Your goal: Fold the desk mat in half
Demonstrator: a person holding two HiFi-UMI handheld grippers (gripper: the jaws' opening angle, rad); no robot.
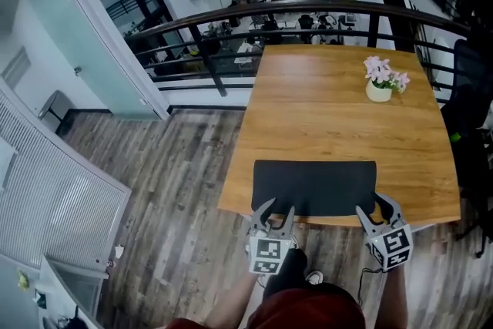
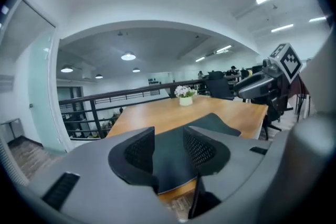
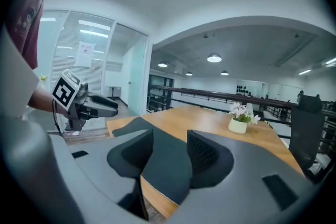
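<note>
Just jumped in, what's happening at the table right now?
A person holds a claw in each hand at the near edge of the dark desk mat, which lies unfolded on the wooden table. The left claw and right claw each straddle that edge near a corner, jaws apart, not pinching it. No fold has begun.

The head view looks steeply down from above the near edge of the wooden table (image 1: 331,127). Both gripper views sit low at that edge, facing across toward the flower pot (image 1: 378,92). All three share the desk mat (image 1: 314,187).
</note>
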